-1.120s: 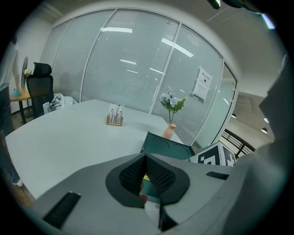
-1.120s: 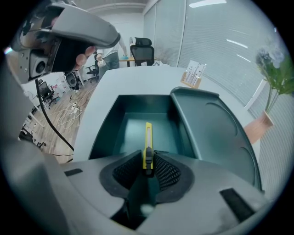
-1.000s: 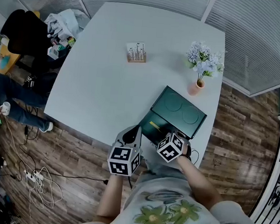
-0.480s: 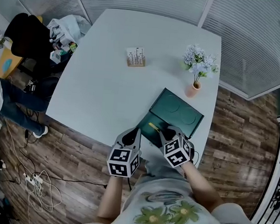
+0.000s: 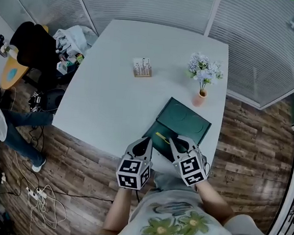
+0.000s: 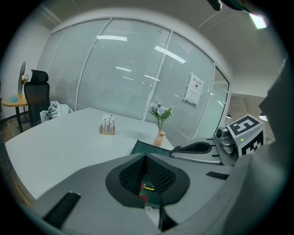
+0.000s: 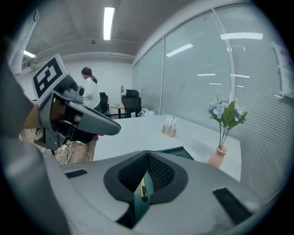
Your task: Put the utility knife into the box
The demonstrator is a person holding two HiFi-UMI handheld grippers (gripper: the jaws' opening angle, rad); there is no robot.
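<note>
1. The utility knife (image 5: 160,137) lies inside the open box (image 5: 186,120) at the tabletop's near right corner. Placement is judged done.
2. Left gripper (image 5: 145,139): fingertips closed together and empty, at the box's near edge.
3. Right gripper (image 5: 174,140): also closed on nothing, just beside the knife and judged clear of it, so the knife lies undisturbed.

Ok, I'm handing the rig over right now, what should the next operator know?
Left gripper: shut, empty, at the near left corner of the box.
Right gripper: shut, empty, at the box's near right side.
Utility knife: lying in the near half of the open green box, free of both grippers.
Done: knife is in the box.
Left: probably nothing; the box is open.
</note>
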